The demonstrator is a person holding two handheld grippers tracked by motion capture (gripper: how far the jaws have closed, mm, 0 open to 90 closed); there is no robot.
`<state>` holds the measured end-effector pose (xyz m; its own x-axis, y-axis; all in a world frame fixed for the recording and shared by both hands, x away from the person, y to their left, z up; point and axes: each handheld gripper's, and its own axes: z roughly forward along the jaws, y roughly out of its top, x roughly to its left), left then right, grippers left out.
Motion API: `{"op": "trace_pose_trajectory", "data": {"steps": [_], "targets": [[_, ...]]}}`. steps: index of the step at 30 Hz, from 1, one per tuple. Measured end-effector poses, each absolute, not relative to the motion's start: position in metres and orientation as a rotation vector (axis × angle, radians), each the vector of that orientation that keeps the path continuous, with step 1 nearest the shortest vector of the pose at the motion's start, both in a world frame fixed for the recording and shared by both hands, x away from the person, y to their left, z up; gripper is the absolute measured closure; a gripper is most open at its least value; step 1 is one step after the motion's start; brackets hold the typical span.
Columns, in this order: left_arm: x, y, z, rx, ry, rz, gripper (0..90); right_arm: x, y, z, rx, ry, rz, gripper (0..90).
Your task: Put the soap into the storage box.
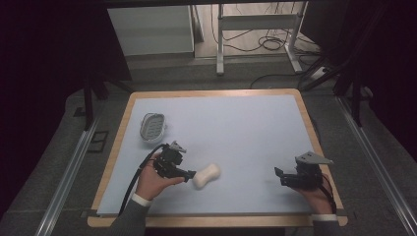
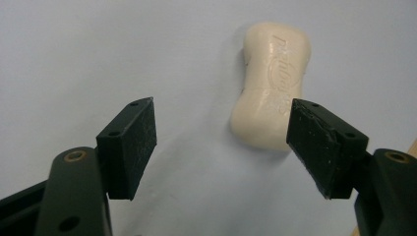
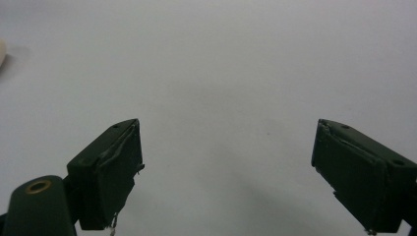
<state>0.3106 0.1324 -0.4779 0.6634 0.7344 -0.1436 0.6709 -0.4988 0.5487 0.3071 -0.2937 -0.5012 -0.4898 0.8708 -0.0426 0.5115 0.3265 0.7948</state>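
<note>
soap bar cut by frame edge, soap lettering blurred

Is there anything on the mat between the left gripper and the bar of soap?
No. In the left gripper view the open left gripper faces the soap with bare mat between them; nothing blocks it.

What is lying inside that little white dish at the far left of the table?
The soap dish shows a ridged grey insert and nothing else on it. The soap bar lies on the table, near the left gripper. What is beneath the insert is covered.
</note>
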Motion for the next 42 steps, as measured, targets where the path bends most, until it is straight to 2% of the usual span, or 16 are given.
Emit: {"op": "trace_pose_trajectory", "data": {"steps": [30, 42], "targets": [[0.326, 0.071, -0.5, 2.453, 0.992, 0.086, 26.9, 0.308, -0.3, -0.503, 1.236, 2.12, 1.003, 11.5], [0.327, 0.059, -0.506, 2.507, 0.985, 0.123, 33.6, 0.308, -0.301, -0.503, 1.234, 2.117, 1.01, 11.4]]}}
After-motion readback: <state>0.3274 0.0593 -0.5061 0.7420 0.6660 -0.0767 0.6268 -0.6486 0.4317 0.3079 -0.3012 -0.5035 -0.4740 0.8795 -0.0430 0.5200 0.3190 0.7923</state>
